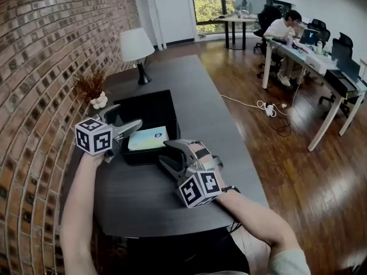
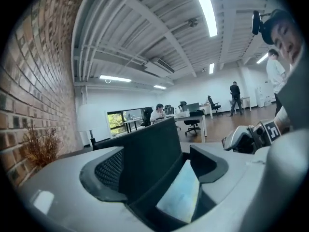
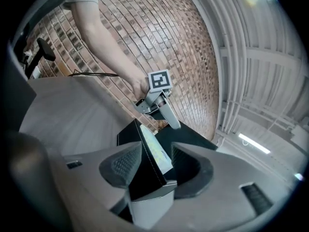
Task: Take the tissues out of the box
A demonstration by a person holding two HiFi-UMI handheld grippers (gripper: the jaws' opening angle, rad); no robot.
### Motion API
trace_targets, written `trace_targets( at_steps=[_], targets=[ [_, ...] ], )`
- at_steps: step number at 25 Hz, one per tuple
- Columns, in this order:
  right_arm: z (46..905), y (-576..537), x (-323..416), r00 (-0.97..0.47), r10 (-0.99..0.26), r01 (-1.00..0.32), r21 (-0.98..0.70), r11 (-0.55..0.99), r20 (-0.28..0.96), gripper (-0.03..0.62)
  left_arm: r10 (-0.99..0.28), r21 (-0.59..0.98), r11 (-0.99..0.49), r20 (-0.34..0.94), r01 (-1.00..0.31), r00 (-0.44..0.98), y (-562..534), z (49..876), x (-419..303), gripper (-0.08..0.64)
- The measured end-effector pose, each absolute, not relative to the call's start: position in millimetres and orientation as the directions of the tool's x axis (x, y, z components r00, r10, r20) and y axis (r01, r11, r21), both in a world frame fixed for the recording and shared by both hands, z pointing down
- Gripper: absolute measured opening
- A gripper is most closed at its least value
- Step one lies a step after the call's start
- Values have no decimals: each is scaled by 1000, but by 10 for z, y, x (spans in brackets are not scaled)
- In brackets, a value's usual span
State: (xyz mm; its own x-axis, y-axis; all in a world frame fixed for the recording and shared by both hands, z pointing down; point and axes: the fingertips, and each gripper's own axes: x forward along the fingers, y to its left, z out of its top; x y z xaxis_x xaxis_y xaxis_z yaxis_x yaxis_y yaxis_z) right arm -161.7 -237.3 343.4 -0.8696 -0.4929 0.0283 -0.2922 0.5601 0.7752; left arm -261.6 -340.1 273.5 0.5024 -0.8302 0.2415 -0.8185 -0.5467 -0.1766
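Observation:
A black box point(image 1: 147, 109) lies open on the dark table point(image 1: 189, 96), and a pale tissue pack point(image 1: 148, 138) rests in its near end. My left gripper point(image 1: 135, 125) hovers at the box's left side. In the left gripper view its jaws point(image 2: 154, 164) stand wide open astride a box wall point(image 2: 149, 153), with the tissue pack point(image 2: 181, 195) low between them and untouched. My right gripper point(image 1: 167, 154) is at the box's near wall. In the right gripper view its jaws point(image 3: 157, 161) are closed on that wall point(image 3: 145, 178), with the tissue pack point(image 3: 157, 151) just inside.
A white lamp point(image 1: 136, 47) stands at the table's far end. A dried plant point(image 1: 90, 85) with a small white figure point(image 1: 100, 101) sits by the brick wall point(image 1: 40, 50). Beyond the table's right edge is wood floor with a cable point(image 1: 266, 107) and occupied desks point(image 1: 309, 56).

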Motion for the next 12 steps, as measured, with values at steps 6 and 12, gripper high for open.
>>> trace_targets(
  at_steps=[6,12],
  targets=[
    [3462,-2276,-1661,-880,-474,-259,800,542,37,201,-832,-143,-527,288,-838,474,-3693,2862,-2645,445],
    [3450,-2233,-1694,-883,-468,-250,814,524,30,200,-792,-104,-523,425,-846,438,-3870,3247,-2748,483]
  ],
)
